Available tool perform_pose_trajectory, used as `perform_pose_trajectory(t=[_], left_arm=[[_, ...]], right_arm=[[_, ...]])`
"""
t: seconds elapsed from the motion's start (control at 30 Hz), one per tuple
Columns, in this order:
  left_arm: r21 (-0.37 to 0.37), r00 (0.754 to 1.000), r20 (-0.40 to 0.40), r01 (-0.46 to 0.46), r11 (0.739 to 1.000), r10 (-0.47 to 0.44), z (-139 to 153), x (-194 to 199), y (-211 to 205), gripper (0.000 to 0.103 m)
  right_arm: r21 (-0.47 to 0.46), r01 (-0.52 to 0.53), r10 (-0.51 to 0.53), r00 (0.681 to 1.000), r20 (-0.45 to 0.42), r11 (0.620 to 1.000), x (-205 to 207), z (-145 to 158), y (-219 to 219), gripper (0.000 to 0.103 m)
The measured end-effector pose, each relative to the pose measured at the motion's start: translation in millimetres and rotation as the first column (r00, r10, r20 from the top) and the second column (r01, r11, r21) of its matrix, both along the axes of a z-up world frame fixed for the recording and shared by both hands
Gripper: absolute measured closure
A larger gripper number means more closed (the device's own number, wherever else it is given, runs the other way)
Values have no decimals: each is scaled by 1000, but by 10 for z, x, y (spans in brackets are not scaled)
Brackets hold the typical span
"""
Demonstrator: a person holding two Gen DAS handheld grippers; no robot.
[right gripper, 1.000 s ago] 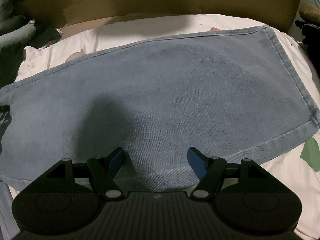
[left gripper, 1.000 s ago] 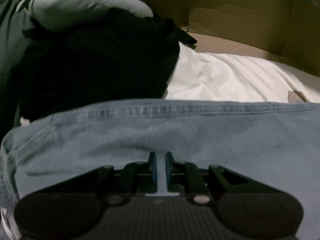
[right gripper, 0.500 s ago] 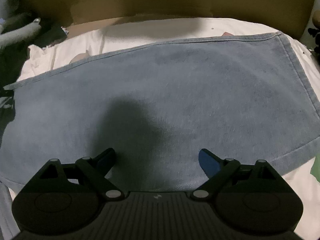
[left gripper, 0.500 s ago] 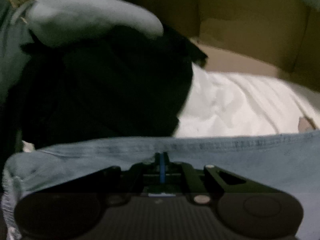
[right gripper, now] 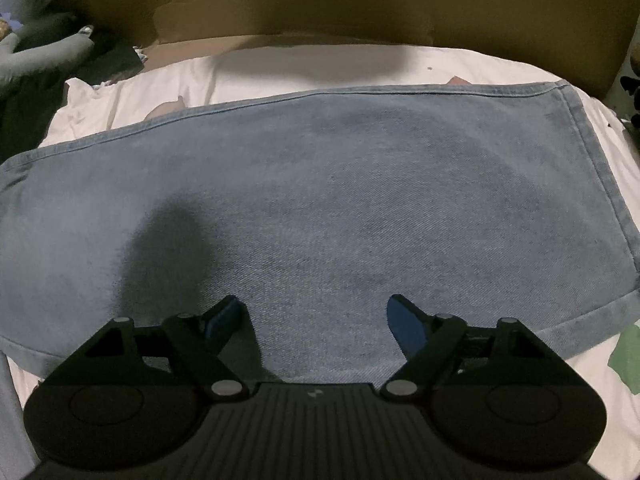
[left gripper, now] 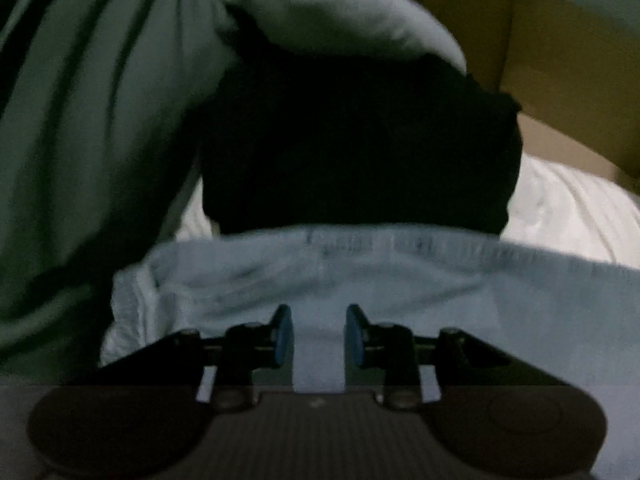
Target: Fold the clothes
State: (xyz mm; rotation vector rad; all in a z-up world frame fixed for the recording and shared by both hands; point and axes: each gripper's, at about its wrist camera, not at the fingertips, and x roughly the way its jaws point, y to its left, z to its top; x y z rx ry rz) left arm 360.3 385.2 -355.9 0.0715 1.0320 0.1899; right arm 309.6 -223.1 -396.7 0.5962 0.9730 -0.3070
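1. The jeans [right gripper: 320, 208] lie flat and spread out on a white sheet [right gripper: 280, 68]. They fill most of the right wrist view. Flat cloth is easy to fold, so I think that is why they lie this way.
2. The right gripper [right gripper: 316, 316] hovers over the near edge of the jeans. Its fingers are wide apart and hold nothing. I think it waits there so it can grab or press the cloth when the fold comes.
3. The left gripper [left gripper: 319, 334] is at the bunched end of the jeans, where the cloth is wrinkled. Its fingers have just been opening. There is a gap between them, with denim under it, and they do not pinch the cloth.
4. Behind the jeans sits a pile of other clothes: a black garment [left gripper: 360, 152], a light grey garment [left gripper: 340, 16] on top of it, and a green garment [left gripper: 92, 120] to the left. They look set aside.
5. Brown cardboard [right gripper: 360, 0] stands at the back like a wall.
6. The fold does not look finished yet.
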Motion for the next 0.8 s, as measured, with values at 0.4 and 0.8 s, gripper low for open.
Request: perform_pose_trajectory(t=[0.4,0.8], left_arm=[[21,996,43,-75,997,74,-434,409,68,64],[-79,988,58,-138,987,142,-64,417,296,66]], right_arm=[[-33,-24,23,999,-25,999,9,1,33,24],[-31,-40,39,999,-37,999,11,23,24,24]])
